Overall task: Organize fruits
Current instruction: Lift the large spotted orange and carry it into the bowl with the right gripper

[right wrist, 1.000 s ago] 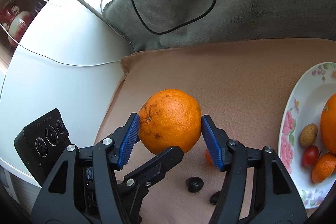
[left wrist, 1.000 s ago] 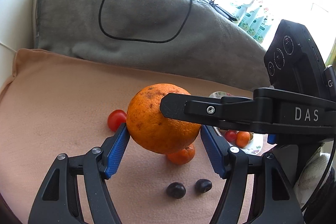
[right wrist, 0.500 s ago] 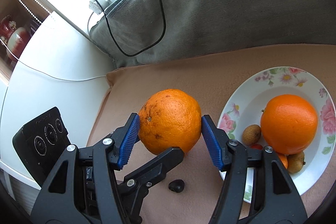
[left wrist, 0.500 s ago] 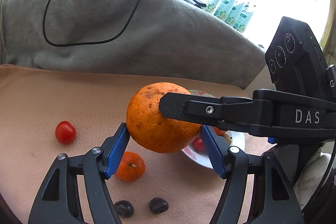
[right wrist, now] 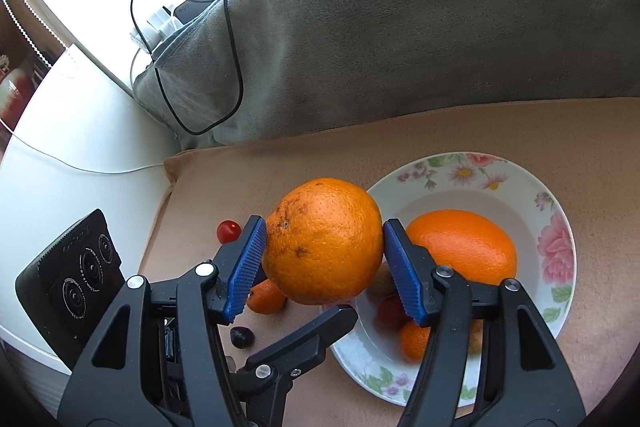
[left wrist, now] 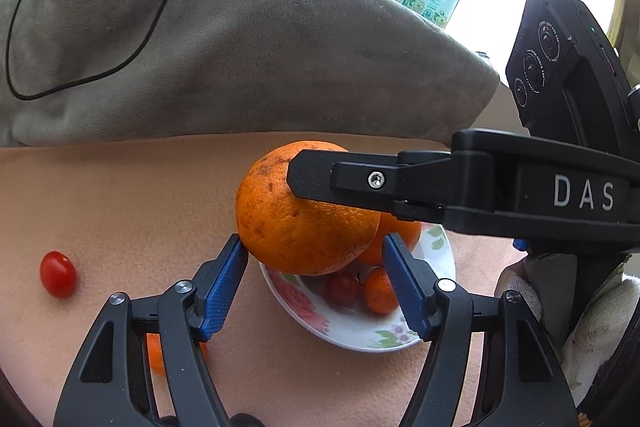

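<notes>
Behind orange (left wrist: 304,223), half-hidden plate (left wrist: 360,335)

Orange (right wrist: 323,242) carried rightward, now over plate (right wrist: 516,183) edge.

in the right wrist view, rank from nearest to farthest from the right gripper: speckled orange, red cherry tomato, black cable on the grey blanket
1. Speckled orange, between the right gripper fingers.
2. Red cherry tomato, left on the tan cloth.
3. Black cable, far back on the grey blanket.
</notes>
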### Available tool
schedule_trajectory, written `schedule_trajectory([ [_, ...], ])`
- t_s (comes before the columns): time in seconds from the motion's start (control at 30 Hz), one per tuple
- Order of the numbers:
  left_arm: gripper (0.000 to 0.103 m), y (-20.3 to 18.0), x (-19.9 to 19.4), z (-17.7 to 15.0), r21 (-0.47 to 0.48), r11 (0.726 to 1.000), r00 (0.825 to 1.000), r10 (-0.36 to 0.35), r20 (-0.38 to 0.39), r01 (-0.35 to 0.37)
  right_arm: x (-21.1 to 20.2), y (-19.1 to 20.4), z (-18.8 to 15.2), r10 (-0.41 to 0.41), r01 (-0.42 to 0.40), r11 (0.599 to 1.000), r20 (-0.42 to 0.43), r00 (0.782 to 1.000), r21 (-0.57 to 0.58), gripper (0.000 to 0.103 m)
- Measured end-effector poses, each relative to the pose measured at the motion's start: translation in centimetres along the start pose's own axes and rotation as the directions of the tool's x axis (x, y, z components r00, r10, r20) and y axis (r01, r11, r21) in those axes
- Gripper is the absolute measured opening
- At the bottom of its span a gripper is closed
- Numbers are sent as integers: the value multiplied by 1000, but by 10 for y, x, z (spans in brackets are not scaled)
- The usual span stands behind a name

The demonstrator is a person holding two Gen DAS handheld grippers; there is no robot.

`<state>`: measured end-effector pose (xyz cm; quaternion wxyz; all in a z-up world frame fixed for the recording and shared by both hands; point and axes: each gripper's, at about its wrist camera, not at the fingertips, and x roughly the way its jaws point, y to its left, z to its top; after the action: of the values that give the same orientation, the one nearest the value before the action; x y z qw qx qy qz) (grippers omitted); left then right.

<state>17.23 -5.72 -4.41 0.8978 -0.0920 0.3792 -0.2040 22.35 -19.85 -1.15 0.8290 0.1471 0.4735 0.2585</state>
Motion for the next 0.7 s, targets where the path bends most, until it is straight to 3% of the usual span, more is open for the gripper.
schedule_trajectory([
  [0.2,69,-1,10,-2,12,1000,1000,4,-30,-4,5,-3,4,-28,28,1000,2,1000,-11,63],
  [0.4,69,-4,10,2,32,999,1000,7,-22,-6,8,8,11,-113,115,989,26,993,-97,63],
  [0.7,69,-6,4,-4,24,1000,1000,9,-14,-9,-3,17,8,-105,112,988,66,992,-109,63],
])
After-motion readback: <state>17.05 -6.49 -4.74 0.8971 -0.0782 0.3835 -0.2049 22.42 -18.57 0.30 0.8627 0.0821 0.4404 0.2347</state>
